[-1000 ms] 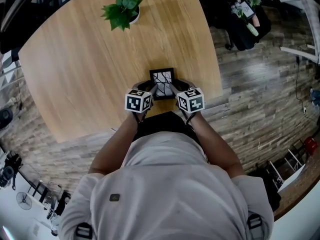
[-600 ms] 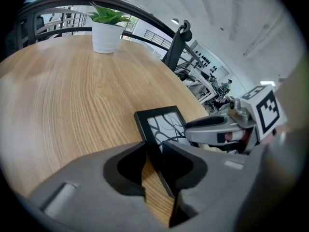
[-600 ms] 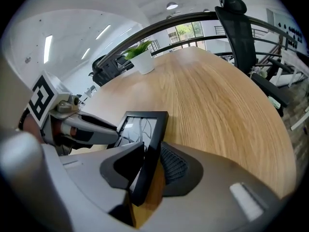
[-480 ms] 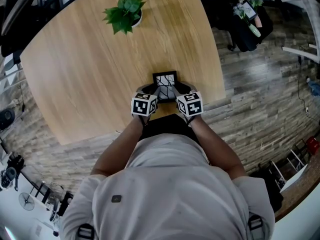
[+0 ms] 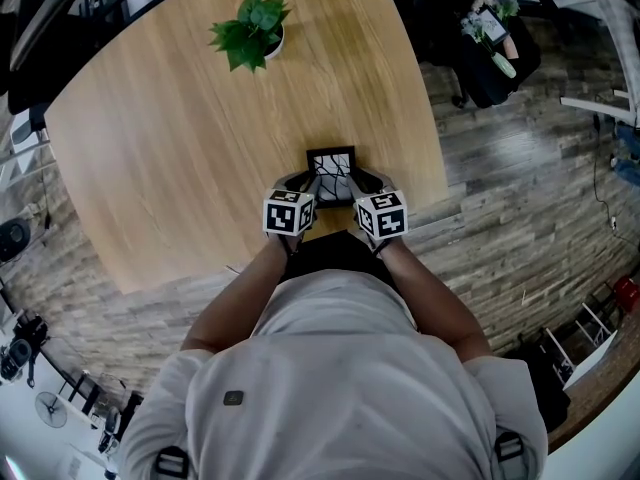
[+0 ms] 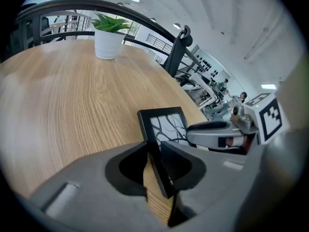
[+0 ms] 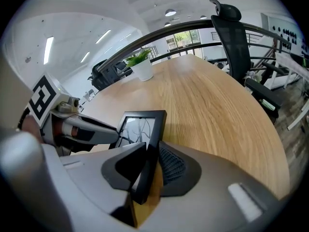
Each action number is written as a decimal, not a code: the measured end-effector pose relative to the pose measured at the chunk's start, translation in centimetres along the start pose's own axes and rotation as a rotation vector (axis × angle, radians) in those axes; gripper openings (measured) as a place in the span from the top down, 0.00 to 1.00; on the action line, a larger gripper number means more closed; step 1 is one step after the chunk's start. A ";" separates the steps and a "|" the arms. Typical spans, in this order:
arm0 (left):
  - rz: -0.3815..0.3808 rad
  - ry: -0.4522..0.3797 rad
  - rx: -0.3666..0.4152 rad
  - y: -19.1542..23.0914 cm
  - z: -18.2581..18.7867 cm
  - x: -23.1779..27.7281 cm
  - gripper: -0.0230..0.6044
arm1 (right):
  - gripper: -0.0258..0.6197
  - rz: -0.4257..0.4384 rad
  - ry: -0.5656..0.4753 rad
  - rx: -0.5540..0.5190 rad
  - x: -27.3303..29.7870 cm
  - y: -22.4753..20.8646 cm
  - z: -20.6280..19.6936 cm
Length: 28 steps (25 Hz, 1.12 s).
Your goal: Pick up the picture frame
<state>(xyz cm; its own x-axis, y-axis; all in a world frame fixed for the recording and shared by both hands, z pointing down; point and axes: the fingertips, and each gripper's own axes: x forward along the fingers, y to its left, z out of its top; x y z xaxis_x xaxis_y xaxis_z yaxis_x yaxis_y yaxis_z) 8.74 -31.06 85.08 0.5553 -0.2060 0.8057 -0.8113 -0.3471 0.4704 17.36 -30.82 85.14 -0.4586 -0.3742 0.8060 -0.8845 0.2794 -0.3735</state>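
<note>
The picture frame, black with dark branching lines on white inside, sits near the desk's near edge, just before the person. The left gripper has its jaws, which have just been closing, pinched on the frame's left side bar; the right gripper has likewise just been closing and clamps the right side bar. Each gripper's cube bears black-and-white square markers. A potted plant stands well apart at the far side

A pale grey T-shirt is worn; grey left tongs and right tongs bear black-and-white marker cubes.
</note>
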 end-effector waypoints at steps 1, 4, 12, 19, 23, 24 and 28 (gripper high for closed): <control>0.000 -0.007 0.003 -0.2 0.2 -0.2 0.82 | 0.82 -0.001 -0.008 -0.001 -0.3 0.0 0.2; 0.000 -0.032 0.014 -0.9 0.8 -0.9 0.82 | 0.82 -0.008 -0.038 -0.004 -1.3 0.1 0.8; 0.001 -0.119 0.063 -4.6 2.6 -3.5 0.82 | 0.82 -0.037 -0.142 -0.011 -5.9 0.1 2.3; 0.015 -0.232 0.116 -8.4 4.5 -6.8 0.83 | 0.82 -0.054 -0.260 -0.040 -11.0 0.8 4.2; 0.017 -0.294 0.156 -10.8 5.6 -9.0 0.83 | 0.82 -0.066 -0.333 -0.066 -14.4 1.3 5.4; 0.017 -0.311 0.164 -11.4 5.9 -9.5 0.83 | 0.82 -0.069 -0.350 -0.070 -15.2 1.4 5.7; 0.008 -0.371 0.196 -13.8 7.0 -11.4 0.83 | 0.82 -0.083 -0.418 -0.086 -18.4 1.6 6.7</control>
<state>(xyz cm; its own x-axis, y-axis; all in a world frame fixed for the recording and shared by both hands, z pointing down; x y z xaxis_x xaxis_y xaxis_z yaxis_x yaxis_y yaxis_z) 14.88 -30.33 66.88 0.6064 -0.5122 0.6082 -0.7857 -0.5040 0.3588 23.80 -29.44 66.67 -0.3968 -0.7196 0.5698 -0.9177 0.2991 -0.2613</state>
